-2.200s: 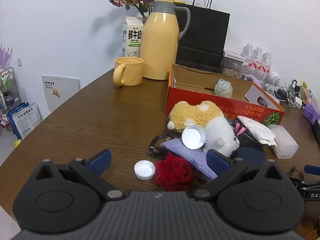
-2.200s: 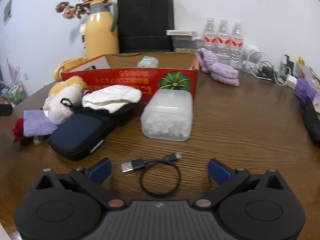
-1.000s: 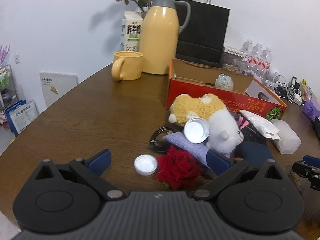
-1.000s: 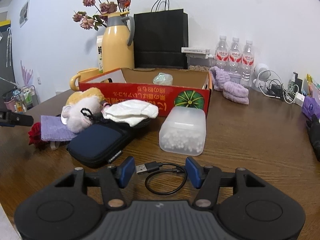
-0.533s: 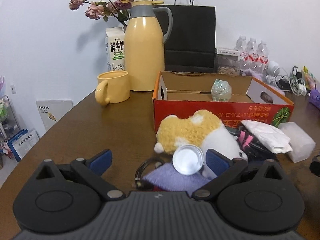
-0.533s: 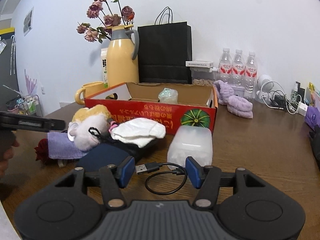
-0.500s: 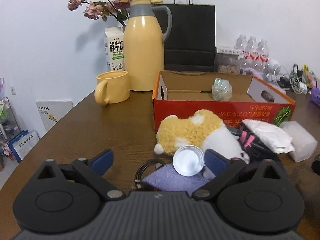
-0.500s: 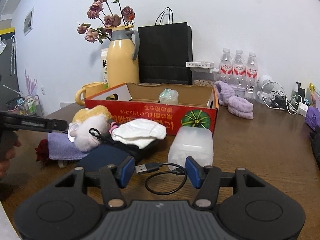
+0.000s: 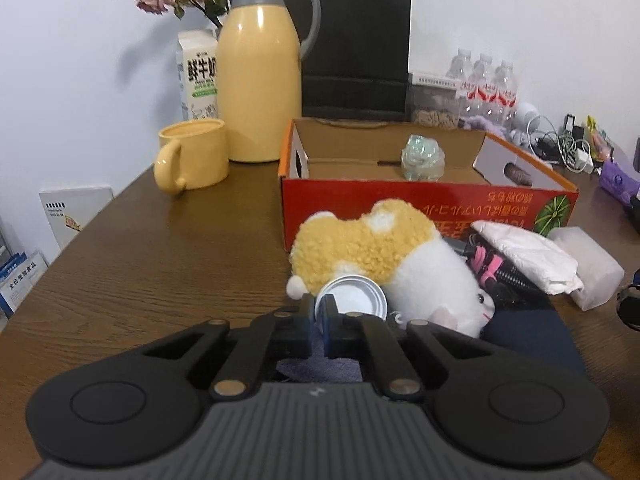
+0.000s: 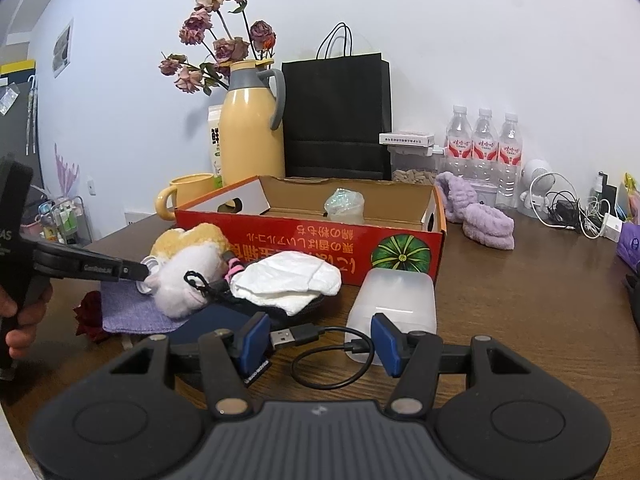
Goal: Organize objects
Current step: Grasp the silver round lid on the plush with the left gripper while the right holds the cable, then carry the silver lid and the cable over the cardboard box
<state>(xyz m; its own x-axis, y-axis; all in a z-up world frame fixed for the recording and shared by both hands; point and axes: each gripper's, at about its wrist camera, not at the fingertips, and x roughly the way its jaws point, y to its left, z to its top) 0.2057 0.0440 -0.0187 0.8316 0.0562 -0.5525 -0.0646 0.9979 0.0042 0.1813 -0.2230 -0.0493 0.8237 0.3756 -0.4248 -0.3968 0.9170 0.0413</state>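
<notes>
Left gripper (image 9: 319, 317) jaws just closed, pinched on the rim of the round metal lid (image 9: 354, 295), which leans on the plush toy's (image 9: 384, 256) 7 o'clock side, above the purple cloth (image 10: 134, 312). Red cardboard box (image 9: 420, 204) at the toy's 12 o'clock. Right gripper (image 10: 318, 340) partly open, pads straddling the black USB cable (image 10: 320, 354) on the table (image 10: 540, 320), not gripping it.

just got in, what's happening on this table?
A person is tidying a cluttered table with two handheld grippers. The left gripper has just closed on the rim of a small metal lid leaning against a plush toy. The right gripper is part open around a USB cable, not pinching it. The red box behind holds only one small wrapped item.
</notes>
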